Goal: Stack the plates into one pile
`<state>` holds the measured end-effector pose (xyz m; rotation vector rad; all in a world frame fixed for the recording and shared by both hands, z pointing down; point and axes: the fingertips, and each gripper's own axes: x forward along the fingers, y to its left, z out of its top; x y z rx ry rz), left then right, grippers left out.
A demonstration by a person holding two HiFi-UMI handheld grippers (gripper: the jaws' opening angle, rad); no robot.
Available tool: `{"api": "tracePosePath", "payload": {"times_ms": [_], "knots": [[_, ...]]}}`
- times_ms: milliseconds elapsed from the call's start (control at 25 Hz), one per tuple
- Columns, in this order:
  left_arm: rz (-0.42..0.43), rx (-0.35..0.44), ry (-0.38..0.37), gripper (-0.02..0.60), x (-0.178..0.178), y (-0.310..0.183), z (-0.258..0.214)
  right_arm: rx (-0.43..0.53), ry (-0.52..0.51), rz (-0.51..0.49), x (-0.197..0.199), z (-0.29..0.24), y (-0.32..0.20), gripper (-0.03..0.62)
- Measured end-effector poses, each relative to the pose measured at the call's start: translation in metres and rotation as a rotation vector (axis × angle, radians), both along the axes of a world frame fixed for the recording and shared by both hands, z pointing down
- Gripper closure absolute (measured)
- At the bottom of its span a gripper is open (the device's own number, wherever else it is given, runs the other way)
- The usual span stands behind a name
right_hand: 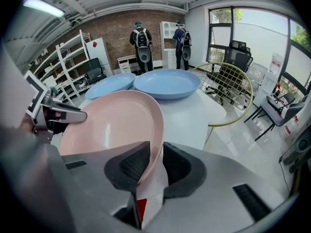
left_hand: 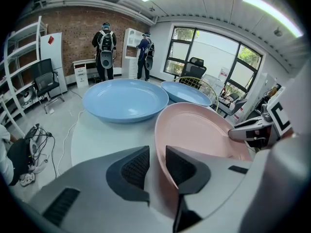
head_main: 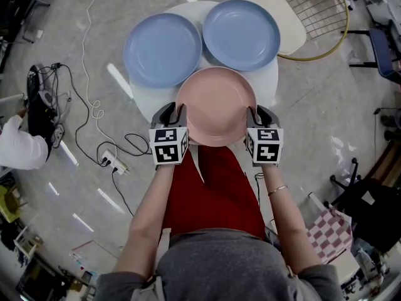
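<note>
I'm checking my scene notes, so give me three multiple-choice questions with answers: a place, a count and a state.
1. Where is the pink plate? A at the table's near edge; B at its far edge; C on the floor.
2. How many blue plates are there? A one; B two; C three.
3. The left claw's jaws are: A apart around the pink rim; B shut, empty; C shut on a cup.
Answers: A, it sits in front of the blue ones; B, two lie side by side; A, a gap shows beside the rim.

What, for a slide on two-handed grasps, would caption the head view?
Left gripper and right gripper straddle opposite rims of the pink plate; two blue plates sit beyond on the white table.
</note>
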<state>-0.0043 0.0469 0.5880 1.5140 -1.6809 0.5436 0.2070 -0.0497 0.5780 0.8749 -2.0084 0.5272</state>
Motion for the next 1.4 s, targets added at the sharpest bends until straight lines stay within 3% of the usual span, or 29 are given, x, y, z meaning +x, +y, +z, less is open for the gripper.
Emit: {"api": "tracePosePath", "payload": {"times_ms": [200,640,960,1400], "knots": [[-0.002,-0.006,0.004,0.506,0.003,-0.002,0.001,-0.009,0.001,-0.001,0.0,0.001,0.0,0.505],[-0.04,-0.021,0.04,0.528,0.006,0.002,-0.006,-0.026,-0.008,0.016,0.006,-0.004,0.007,0.523],[-0.054,0.003,0.011,0.531,0.002,0.0,-0.035,-0.016,-0.081,0.049,0.002,-0.029,0.003,0.531],[-0.131,0.05,-0.045,0.531,-0.036,0.002,-0.075,0.021,-0.16,-0.02,-0.039,-0.063,-0.003,0.531]]}}
